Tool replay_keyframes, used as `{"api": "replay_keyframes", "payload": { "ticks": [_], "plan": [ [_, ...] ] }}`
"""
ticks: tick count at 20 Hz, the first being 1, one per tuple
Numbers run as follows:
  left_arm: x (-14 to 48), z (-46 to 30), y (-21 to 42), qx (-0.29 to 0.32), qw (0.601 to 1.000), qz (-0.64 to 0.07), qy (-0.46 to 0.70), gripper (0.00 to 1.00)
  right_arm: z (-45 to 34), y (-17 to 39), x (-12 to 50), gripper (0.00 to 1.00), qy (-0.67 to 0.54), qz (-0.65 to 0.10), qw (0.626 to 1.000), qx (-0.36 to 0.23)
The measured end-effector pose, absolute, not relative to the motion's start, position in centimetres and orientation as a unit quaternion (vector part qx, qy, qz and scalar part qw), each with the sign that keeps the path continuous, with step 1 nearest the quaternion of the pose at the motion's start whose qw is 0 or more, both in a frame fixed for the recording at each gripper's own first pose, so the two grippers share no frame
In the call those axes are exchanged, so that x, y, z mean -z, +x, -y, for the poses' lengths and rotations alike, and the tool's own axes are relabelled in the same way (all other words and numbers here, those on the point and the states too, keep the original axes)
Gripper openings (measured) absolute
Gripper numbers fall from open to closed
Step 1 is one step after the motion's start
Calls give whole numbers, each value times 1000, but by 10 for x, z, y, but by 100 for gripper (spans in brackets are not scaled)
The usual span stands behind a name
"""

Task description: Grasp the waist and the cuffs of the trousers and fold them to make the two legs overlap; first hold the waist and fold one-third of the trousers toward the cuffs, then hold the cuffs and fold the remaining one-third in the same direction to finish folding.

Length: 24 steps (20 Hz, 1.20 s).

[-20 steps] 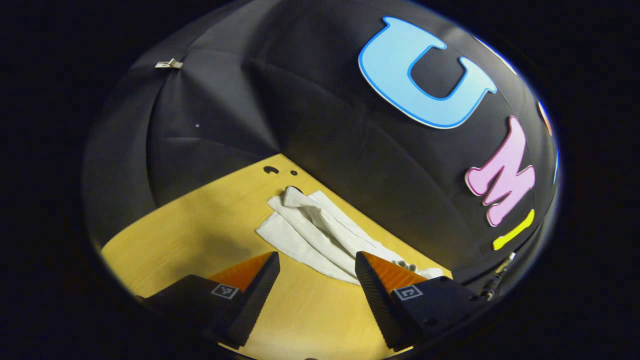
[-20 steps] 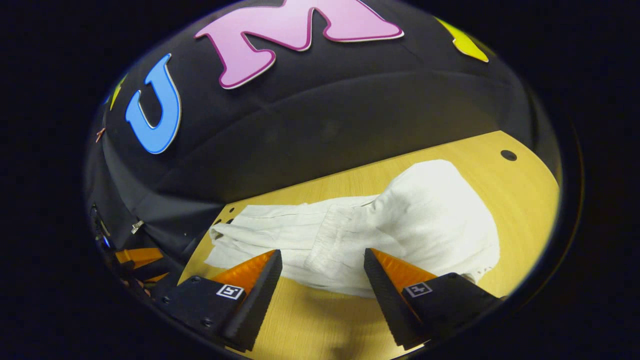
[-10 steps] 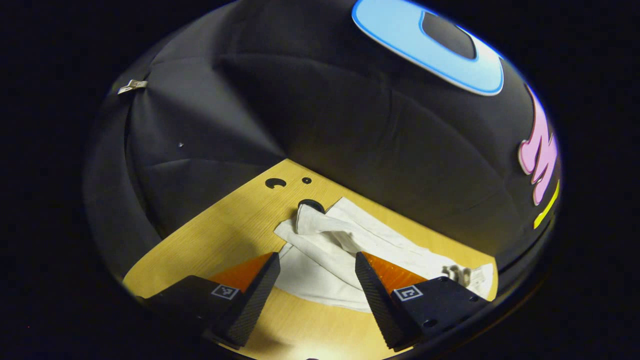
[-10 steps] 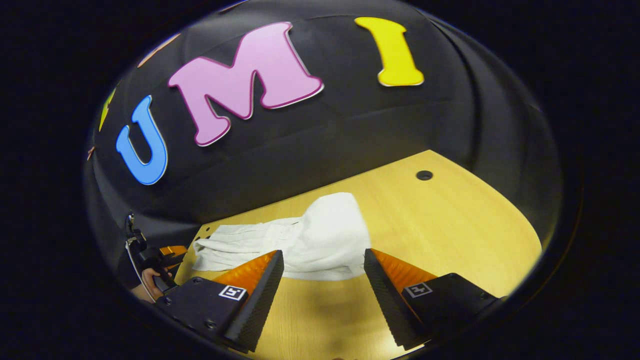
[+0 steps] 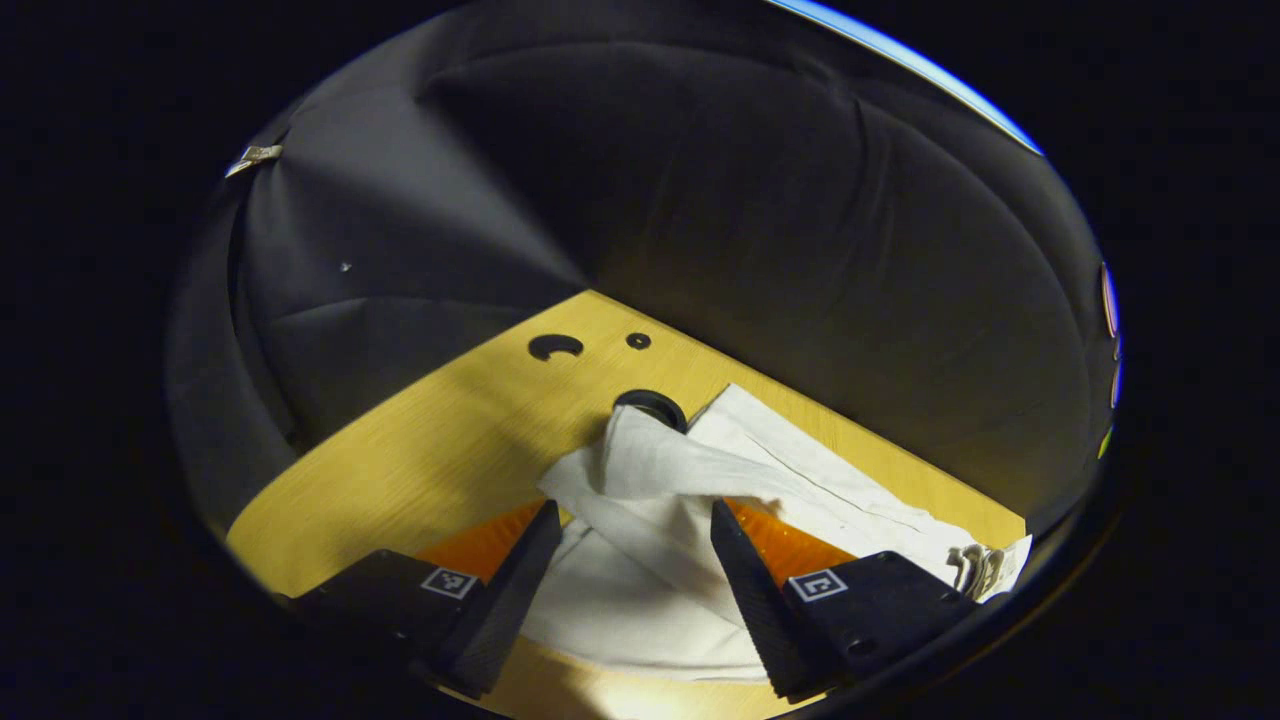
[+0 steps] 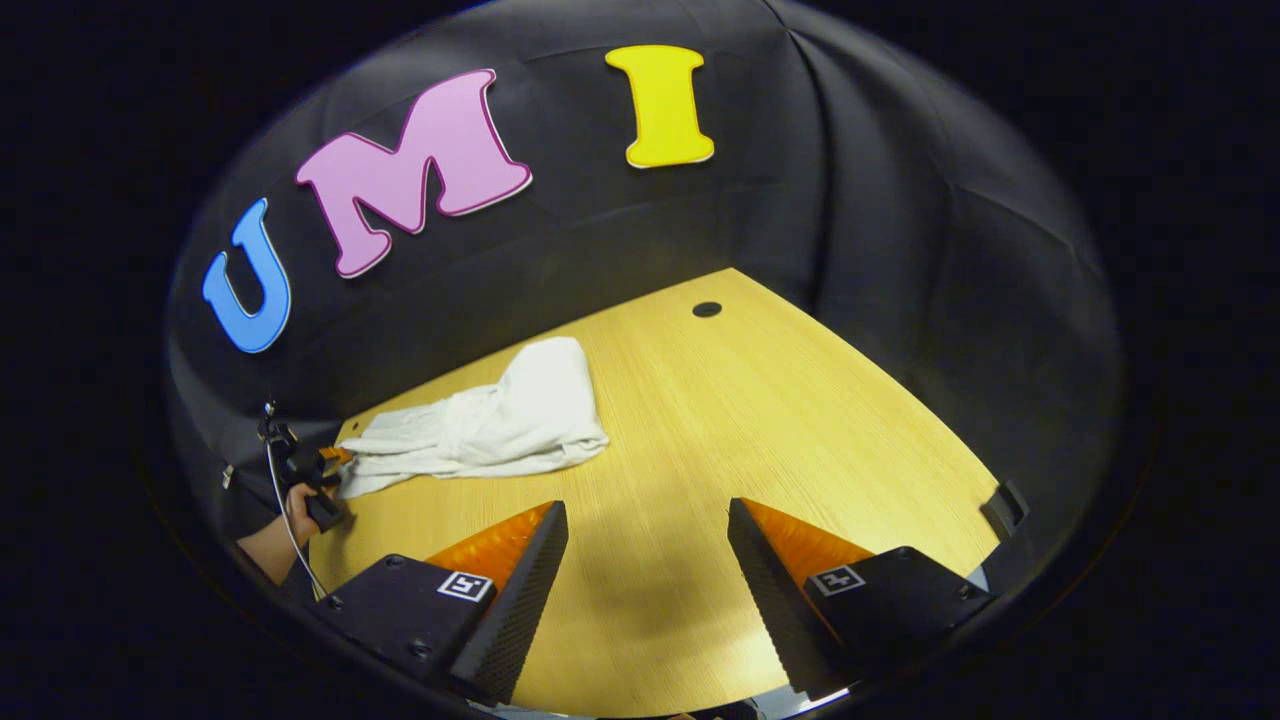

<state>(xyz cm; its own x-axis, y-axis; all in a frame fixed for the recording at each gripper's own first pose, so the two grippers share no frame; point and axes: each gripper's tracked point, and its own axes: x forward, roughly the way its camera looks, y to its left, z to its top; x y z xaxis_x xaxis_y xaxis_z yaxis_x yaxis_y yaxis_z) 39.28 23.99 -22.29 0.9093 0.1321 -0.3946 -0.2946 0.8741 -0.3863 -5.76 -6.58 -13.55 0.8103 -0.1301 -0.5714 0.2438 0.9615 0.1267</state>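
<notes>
The right claw (image 6: 648, 590) has been drawn back, jaws spread and empty, while the left claw (image 5: 630, 590) has been brought closer, jaws parted astride the cuffs (image 5: 640, 480). The cuff fold seems next. The white trousers (image 6: 490, 425) are seen bunched on the counter (image 6: 760, 420), at ten o'clock in the right gripper view.

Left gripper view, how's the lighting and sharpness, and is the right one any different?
Left gripper view: sharp, dim wall, trousers brightly lit between the open left gripper. Right gripper view: sharp, evenly lit table, soft shadow ahead of the right gripper, strong fisheye bending.
</notes>
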Motion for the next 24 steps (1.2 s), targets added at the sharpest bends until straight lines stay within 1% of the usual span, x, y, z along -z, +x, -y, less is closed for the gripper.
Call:
{"api": "replay_keyframes", "payload": {
  "ticks": [1,2,3,4,5,6,7,8,9,10,12,13,14,15,18,24],
  "plan": [
    [230,-246,393,-123,955,-194,-190,98,67,-57,139,98,101,-296,944,103],
    [235,-247,391,-137,957,-208,-149,84,66,-55,141,98,108,-298,943,103],
    [239,-245,394,-146,958,-217,-114,84,62,-54,142,98,113,-299,942,100],
    [236,-243,396,-150,960,-216,-99,77,59,-51,142,98,114,-299,943,93],
    [239,-241,397,-154,959,-217,-102,71,56,-50,141,98,111,-299,944,86],
    [238,-239,397,-155,957,-215,-114,63,53,-48,140,98,105,-297,946,79],
    [238,-238,395,-152,957,-217,-115,60,48,-46,139,99,99,-298,947,69],
    [238,-236,394,-147,958,-220,-112,60,42,-45,138,98,92,-300,948,53],
    [238,-233,397,-144,958,-222,-108,55,38,-45,140,98,84,-303,948,44],
    [239,-231,399,-143,959,-223,-104,41,39,-45,142,98,76,-306,948,43],
    [239,-224,401,-138,960,-220,-110,32,38,-45,145,98,82,-305,948,43],
    [240,-222,402,-135,961,-216,-106,20,36,-48,147,98,91,-306,947,42],
    [240,-222,400,-135,963,-215,-93,5,36,-50,148,98,96,-309,945,43],
    [242,-222,397,-134,965,-214,-76,7,37,-53,149,98,96,-310,945,46],
    [244,-220,398,-132,966,-219,-39,6,46,-58,150,98,83,-307,946,60],
    [245,-214,396,-121,963,-222,-93,6,46,-61,153,98,79,-308,946,68]
  ]
}}
